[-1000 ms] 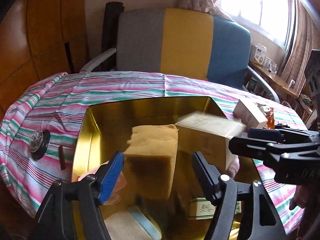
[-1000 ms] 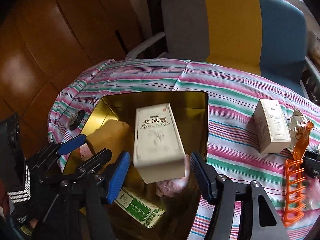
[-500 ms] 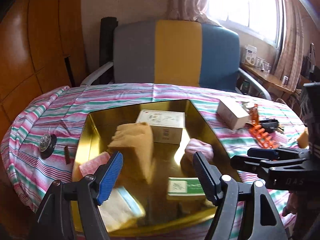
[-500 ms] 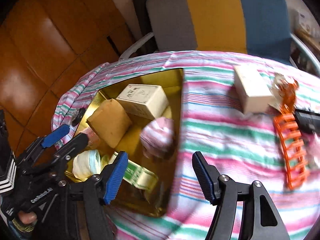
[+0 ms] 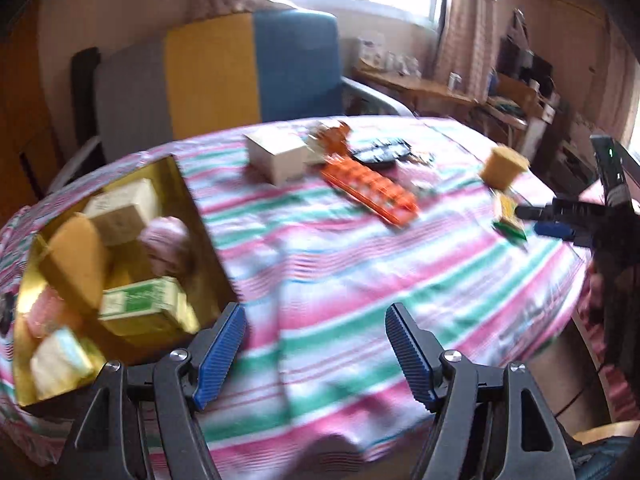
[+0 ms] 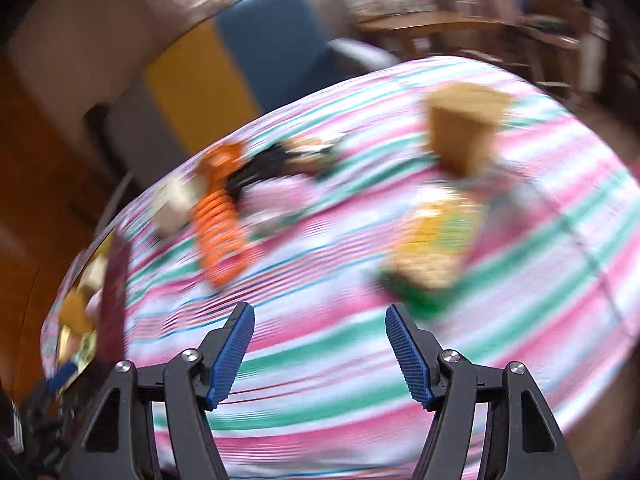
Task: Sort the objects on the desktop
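Both views have swung right since 0.5 s ago: the gold tin (image 5: 188, 196), then centred under the left gripper (image 5: 316, 344), now sits at far left, and the right gripper (image 6: 320, 350) has gone from the tin's edge to the desk's right side. Left gripper fingers (image 5: 222, 350) spread wide, nothing betw. them, above the striped cloth (image 5: 320, 264) on the desk. Right gripper fingers (image 6: 408, 354) also apart and empty; that view is heavily blurred. The tin holds a cream box (image 5: 120, 204), tan sponge (image 5: 76, 256), pink bundle (image 5: 166, 240), green box (image 5: 140, 304). Loose on the cloth: white box (image 5: 278, 156), orange rack (image 5: 370, 190), black item (image 5: 380, 152) behind it, tan block (image 5: 502, 166) at right w/ a yellow-green packet (image 6: 436, 248) just nearer.
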`<state>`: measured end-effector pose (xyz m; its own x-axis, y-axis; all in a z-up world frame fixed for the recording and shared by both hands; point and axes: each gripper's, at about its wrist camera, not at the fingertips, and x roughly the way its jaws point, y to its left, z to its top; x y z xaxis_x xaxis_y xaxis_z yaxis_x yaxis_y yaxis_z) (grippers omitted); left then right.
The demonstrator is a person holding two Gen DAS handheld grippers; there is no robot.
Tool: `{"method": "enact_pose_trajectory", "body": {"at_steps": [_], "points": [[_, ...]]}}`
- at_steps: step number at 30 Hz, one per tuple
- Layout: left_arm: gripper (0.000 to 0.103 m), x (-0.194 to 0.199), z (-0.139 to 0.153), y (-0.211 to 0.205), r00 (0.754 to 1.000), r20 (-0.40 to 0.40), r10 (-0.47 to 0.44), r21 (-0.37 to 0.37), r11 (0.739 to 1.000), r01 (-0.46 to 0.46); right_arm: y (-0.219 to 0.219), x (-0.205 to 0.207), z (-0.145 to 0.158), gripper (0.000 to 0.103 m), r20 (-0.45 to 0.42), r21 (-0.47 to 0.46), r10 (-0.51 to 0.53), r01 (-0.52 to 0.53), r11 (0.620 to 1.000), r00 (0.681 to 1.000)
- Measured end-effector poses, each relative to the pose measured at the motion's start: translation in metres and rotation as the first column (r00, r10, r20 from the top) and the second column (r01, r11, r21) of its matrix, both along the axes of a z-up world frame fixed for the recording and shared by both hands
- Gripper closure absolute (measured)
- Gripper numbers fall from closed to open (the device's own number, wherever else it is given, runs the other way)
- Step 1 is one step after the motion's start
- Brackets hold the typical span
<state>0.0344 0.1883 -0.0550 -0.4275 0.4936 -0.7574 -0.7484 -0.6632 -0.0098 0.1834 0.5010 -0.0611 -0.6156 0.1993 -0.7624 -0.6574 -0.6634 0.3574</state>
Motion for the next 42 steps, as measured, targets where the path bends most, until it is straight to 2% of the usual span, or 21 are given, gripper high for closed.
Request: {"method": "enact_pose_trajectory", "body": {"at_steps": [3, 5, 10, 13, 17, 20, 23, 26, 29, 34, 36, 38, 42], "points": [[0.029, 0.010, -0.012, 0.014, 0.999, 0.018, -0.035, -0.046, 0.998, 0.036, 0.040, 0.029, -0.009, 0.033, -0.005, -0.020, -0.132, 0.132, 0.991, 0.991], [0.029, 0.016, -0.019, 0.017, 0.999, 0.029, -0.036, -0.065, 0.997, 0.038, 0.058, 0.030, -0.015, 0.031, -0.012, -0.036, -0.174, 0.173, 0.984, 0.985], [0.029, 0.015, -0.031, 0.015, 0.998, 0.064, -0.007, -0.098, 0.995, 0.013, 0.085, -0.001, -0.028, 0.031, -0.013, -0.059, -0.197, 0.196, 0.979, 0.980], [0.029, 0.013, -0.034, 0.013, 0.997, 0.083, 0.009, -0.099, 0.995, 0.000, 0.087, -0.024, -0.028, 0.027, -0.009, -0.031, -0.183, 0.183, 0.983, 0.983], [0.029, 0.008, -0.039, 0.015, 0.995, 0.101, 0.013, -0.099, 0.995, -0.003, 0.063, -0.059, -0.029, 0.027, -0.012, -0.025, -0.036, 0.036, 0.999, 0.999], [0.029, 0.007, -0.041, 0.014, 0.994, 0.112, 0.016, -0.096, 0.995, -0.005, 0.030, -0.079, -0.030, 0.027, -0.024, -0.012, 0.106, -0.107, 0.994, 0.994], [0.029, 0.004, -0.042, 0.011, 0.992, 0.123, 0.023, -0.084, 0.996, -0.013, -0.008, -0.098, -0.030, 0.027, -0.034, 0.008, 0.250, -0.250, 0.968, 0.968], [0.029, 0.003, -0.041, 0.007, 0.991, 0.132, 0.032, -0.068, 0.997, -0.023, -0.044, -0.112, -0.032, 0.026, -0.044, 0.007, 0.375, -0.375, 0.927, 0.926], [0.029, 0.002, -0.040, 0.004, 0.990, 0.132, 0.045, -0.059, 0.998, -0.037, -0.075, -0.121, -0.033, 0.026, -0.075, -0.035, 0.460, -0.464, 0.885, 0.885], [0.029, -0.001, -0.037, -0.003, 0.988, 0.139, 0.067, -0.037, 0.997, -0.062, -0.115, -0.134, -0.036, 0.026, -0.157, -0.144, 0.552, -0.572, 0.808, 0.819], [0.029, -0.002, -0.035, -0.006, 0.987, 0.145, 0.068, -0.018, 0.998, -0.066, -0.123, -0.137, -0.036, 0.026, -0.193, -0.195, 0.563, -0.594, 0.781, 0.804], [0.029, -0.003, -0.031, -0.007, 0.985, 0.165, 0.059, 0.012, 0.998, -0.062, -0.124, -0.134, -0.034, 0.026, -0.216, -0.215, 0.553, -0.592, 0.777, 0.805], [0.025, -0.006, -0.023, 0.002, 0.973, 0.231, 0.023, 0.065, 0.997, -0.039, -0.110, -0.117, -0.026, 0.026, -0.214, -0.191, 0.509, -0.547, 0.815, 0.833]]}}
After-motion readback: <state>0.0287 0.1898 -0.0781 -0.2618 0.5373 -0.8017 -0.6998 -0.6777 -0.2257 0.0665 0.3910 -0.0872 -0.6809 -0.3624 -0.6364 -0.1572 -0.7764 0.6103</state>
